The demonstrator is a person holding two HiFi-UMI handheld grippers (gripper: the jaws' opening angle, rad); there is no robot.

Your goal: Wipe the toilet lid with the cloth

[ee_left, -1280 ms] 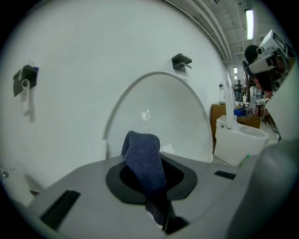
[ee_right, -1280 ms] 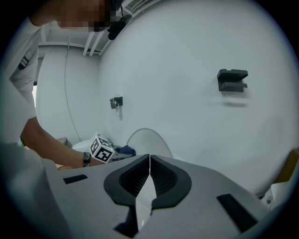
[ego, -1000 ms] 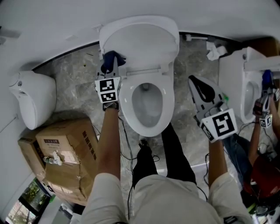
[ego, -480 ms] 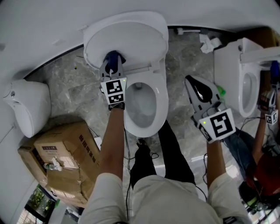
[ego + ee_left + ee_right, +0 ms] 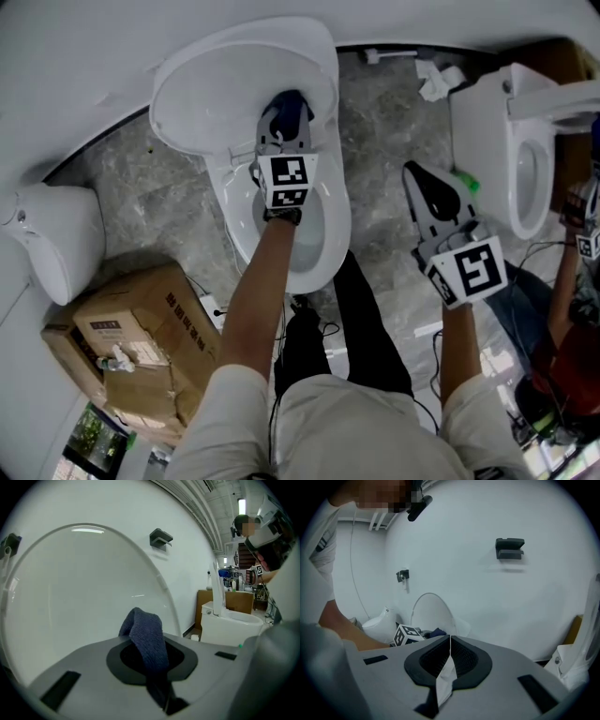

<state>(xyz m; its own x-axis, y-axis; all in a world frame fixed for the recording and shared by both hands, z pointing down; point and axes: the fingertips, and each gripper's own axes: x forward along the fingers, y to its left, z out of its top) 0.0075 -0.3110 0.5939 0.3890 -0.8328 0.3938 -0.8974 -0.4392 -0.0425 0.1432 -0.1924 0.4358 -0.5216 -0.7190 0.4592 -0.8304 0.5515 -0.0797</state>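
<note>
The white toilet's lid (image 5: pixel 234 84) stands raised against the wall, above the open bowl (image 5: pixel 323 239). My left gripper (image 5: pixel 283 127) is shut on a dark blue cloth (image 5: pixel 292 101), which lies against the lid's lower right part near the hinge. In the left gripper view the cloth (image 5: pixel 147 641) rises from between the jaws and the lid (image 5: pixel 79 588) fills the picture behind it. My right gripper (image 5: pixel 417 173) hangs over the floor to the right of the toilet, shut with nothing in it. In the right gripper view its jaws (image 5: pixel 450 639) meet, with the lid (image 5: pixel 431 613) far off.
A second toilet (image 5: pixel 497 159) stands at the right, with another person's arm and gripper (image 5: pixel 581 234) beside it. A white fixture (image 5: pixel 56 234) and cardboard boxes (image 5: pixel 141 328) are at the left. Crumpled paper (image 5: pixel 436 82) lies by the wall. Cables trail on the floor.
My left gripper has carried the cloth from the lid's lower left across to its lower right. The right gripper has kept to the right of the toilet, shut.
</note>
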